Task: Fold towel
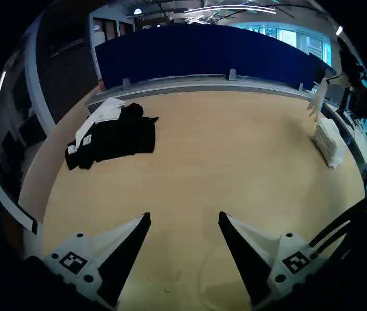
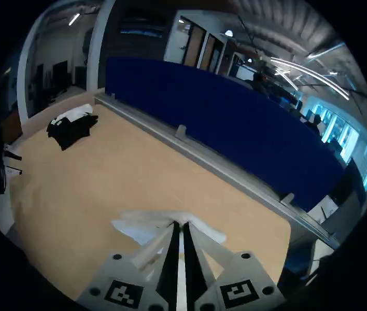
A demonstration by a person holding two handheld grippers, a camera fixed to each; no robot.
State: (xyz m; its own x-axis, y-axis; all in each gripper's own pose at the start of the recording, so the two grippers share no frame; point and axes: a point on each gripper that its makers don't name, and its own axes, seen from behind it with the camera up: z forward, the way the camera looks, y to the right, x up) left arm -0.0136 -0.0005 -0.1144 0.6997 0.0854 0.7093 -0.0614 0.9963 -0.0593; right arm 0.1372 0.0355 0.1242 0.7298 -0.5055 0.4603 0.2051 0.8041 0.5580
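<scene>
My right gripper (image 2: 179, 226) is shut on a white towel (image 2: 137, 224), whose folds spread to both sides of the closed fingertips above the wooden table (image 2: 106, 176). My left gripper (image 1: 183, 215) is open over bare tabletop, with nothing between its fingers. In the left gripper view a stack of folded white towels (image 1: 329, 141) lies at the table's right edge, and a white cloth (image 1: 317, 99) hangs just above it. A heap of black towels (image 1: 116, 137) with a white towel (image 1: 99, 114) on it lies at the far left, and the same heap (image 2: 69, 129) appears far off in the right gripper view.
A blue partition (image 1: 204, 54) with a grey rail runs along the table's far edge, and the partition (image 2: 225, 122) stands close in the right gripper view. Bare wood (image 1: 225, 155) stretches between the black heap and the white stack. A dark chair frame (image 1: 339, 233) stands at the lower right.
</scene>
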